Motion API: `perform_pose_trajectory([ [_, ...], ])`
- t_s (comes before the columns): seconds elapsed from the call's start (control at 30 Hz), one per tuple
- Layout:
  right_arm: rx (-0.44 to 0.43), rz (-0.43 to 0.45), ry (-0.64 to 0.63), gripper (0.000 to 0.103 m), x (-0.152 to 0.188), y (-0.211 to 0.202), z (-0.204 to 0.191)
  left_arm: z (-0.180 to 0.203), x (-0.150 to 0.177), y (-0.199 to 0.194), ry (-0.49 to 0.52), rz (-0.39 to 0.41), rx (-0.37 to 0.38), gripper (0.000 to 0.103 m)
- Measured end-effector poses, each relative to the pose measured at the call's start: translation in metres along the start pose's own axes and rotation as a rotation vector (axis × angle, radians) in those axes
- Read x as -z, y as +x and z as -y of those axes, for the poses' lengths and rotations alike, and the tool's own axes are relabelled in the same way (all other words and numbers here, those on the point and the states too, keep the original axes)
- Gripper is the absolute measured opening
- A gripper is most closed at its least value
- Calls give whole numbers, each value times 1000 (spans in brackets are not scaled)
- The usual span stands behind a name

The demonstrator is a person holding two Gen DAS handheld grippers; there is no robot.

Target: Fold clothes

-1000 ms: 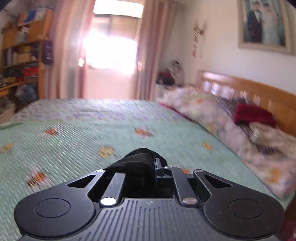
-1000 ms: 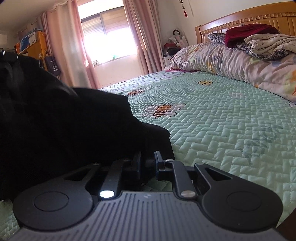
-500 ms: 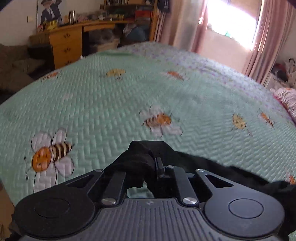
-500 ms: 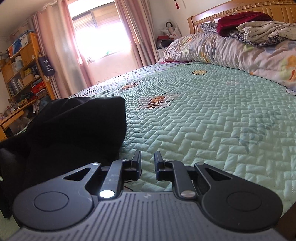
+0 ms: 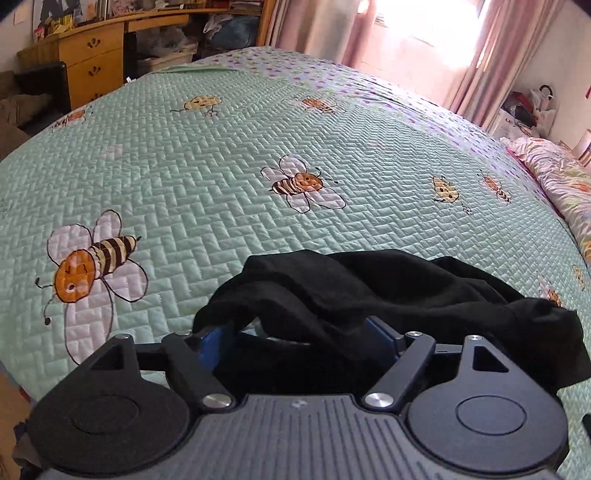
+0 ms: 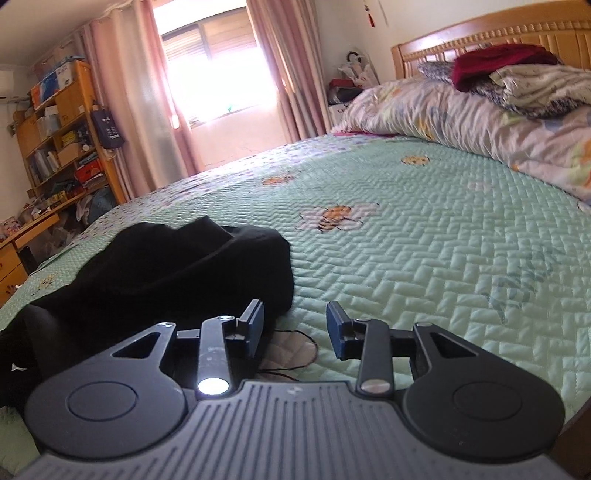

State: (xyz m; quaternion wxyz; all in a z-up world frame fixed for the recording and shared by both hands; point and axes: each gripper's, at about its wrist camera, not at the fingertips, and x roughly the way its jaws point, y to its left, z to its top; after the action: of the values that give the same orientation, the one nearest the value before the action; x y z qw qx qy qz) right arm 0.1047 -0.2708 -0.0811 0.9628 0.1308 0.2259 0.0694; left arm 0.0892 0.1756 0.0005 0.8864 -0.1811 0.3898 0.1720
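Bedroom in strong daylight from a window (image 6: pixel 218 70) framed by pink curtains (image 6: pixel 147 122). Wide bed under a green quilted cover (image 5: pixel 229 155) printed with bees, wooden headboard (image 6: pixel 480 33) at the far end. Wooden shelves (image 6: pixel 59 125) full of boxes at left, wooden desk with drawers (image 5: pixel 96 62) beside. Pale walls.

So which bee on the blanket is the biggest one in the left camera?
The orange bee with dark stripes near the left edge, beside the black garment. It looks much bigger than the smiling bee in the middle and the small ones beyond.
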Motion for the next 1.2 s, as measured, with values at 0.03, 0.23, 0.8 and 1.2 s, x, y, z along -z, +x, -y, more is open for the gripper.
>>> perform_pose_trajectory([
  [0.03, -26, 5, -15, 41, -1, -4, -6, -1, 2, -1, 10, 2, 4, 80],
  [0.23, -230, 11, -265, 65, 6, -20, -68, 3, 17, -7, 78, 15, 85, 81],
  [0.8, -321, -125, -761, 3, 36, 40, -194, 11, 63, 1, 180, -46, 144, 88],
  [1.2, 59, 156, -313, 4, -111, 54, -92, 4, 70, 8, 195, -52, 157, 88],
])
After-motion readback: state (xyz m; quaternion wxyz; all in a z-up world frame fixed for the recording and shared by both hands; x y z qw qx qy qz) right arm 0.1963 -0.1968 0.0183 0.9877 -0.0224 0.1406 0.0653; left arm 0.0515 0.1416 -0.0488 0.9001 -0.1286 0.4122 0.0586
